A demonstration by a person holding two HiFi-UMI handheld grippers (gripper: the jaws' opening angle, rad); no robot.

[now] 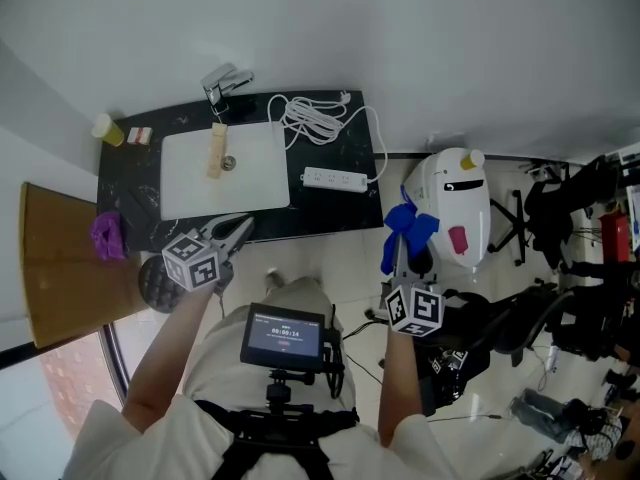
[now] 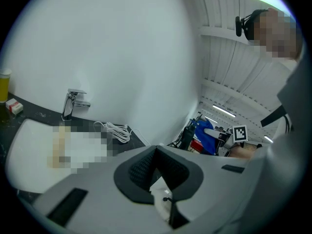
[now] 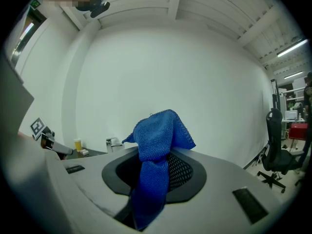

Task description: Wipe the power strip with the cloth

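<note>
White power strip (image 1: 335, 178) flat on the dark surface (image 1: 320, 213), just right of the white sink (image 1: 250, 183), with its coiled cable (image 1: 312, 120) behind it. Right gripper (image 3: 155, 172) beyond the surface's right edge, fingers clenched on the blue cloth (image 3: 157, 140), apart from the power strip. Left gripper (image 2: 157, 152) near the front edge, fingers pressed together, nothing between them.

Blue, coarse-knit, matt cloth (image 3: 156, 150). White smooth plastic on power strip (image 1: 335, 178) and cable (image 1: 312, 118), lying on a black glossy stone-look table (image 1: 330, 218) beside a chrome metal tap (image 1: 226, 82). Grey matt plastic shell on right gripper (image 3: 158, 167), black fine-mesh texture on pads (image 3: 184, 172).
</note>
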